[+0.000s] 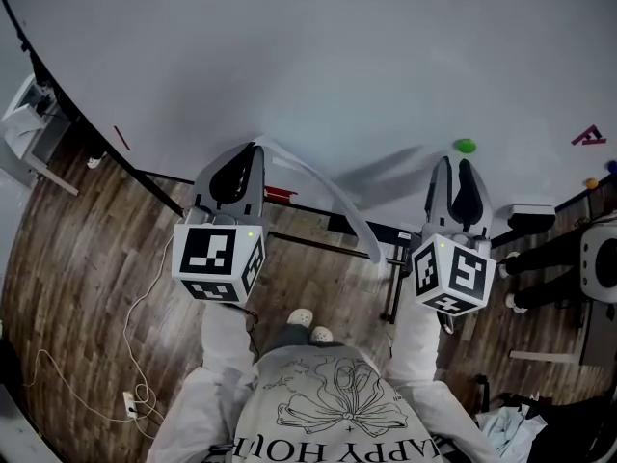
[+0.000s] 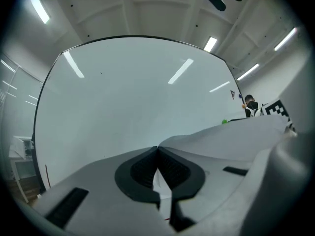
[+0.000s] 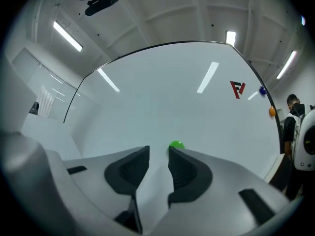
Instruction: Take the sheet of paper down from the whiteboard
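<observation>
Sheet of paper [image 2: 231,141] tight between level left tongs [image 2: 157,151]; right tongs [image 3: 158,154] apart, level, toward whiteboard [image 1: 337,56].

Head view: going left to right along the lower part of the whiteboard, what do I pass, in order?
short red mark → left gripper → sheet of paper → right gripper → red F-shaped logo
</observation>
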A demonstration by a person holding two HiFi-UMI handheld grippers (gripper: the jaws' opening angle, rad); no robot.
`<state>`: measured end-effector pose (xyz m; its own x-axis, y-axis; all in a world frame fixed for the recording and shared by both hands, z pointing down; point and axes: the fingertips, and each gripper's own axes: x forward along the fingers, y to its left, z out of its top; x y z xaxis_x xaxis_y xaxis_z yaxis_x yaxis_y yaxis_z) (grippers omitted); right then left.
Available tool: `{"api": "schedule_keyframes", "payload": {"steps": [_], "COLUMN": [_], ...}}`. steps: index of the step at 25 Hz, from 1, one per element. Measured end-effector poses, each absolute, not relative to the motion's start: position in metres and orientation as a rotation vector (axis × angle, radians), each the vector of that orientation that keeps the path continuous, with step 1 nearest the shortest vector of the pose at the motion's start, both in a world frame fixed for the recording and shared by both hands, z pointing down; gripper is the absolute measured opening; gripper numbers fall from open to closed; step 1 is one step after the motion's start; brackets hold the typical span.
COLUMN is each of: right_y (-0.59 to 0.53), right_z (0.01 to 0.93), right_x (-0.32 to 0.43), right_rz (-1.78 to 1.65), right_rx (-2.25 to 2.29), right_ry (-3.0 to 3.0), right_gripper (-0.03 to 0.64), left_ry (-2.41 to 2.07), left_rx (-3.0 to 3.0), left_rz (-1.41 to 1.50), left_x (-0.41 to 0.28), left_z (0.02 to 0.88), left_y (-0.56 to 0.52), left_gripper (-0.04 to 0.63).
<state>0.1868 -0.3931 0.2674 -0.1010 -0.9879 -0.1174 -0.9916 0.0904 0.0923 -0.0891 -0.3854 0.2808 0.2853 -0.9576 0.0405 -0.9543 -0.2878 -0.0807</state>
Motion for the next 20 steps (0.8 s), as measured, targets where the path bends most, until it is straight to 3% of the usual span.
{"api": "schedule_keyframes", "payload": {"steps": [20], "right_y": [-0.366], "right_z": [0.271], "right_x": [0.161], "right_rz": [0.186], "right_rx": [-1.987], "right_ry": [2.352], "right_gripper": [0.025], "left_ry": [1.85], "left_rx": [-2.485], "left_rz": [-0.075], "left_x": [-0.059], "left_z": [0.283], "left_y": [-0.365], "left_gripper": [0.005]}}
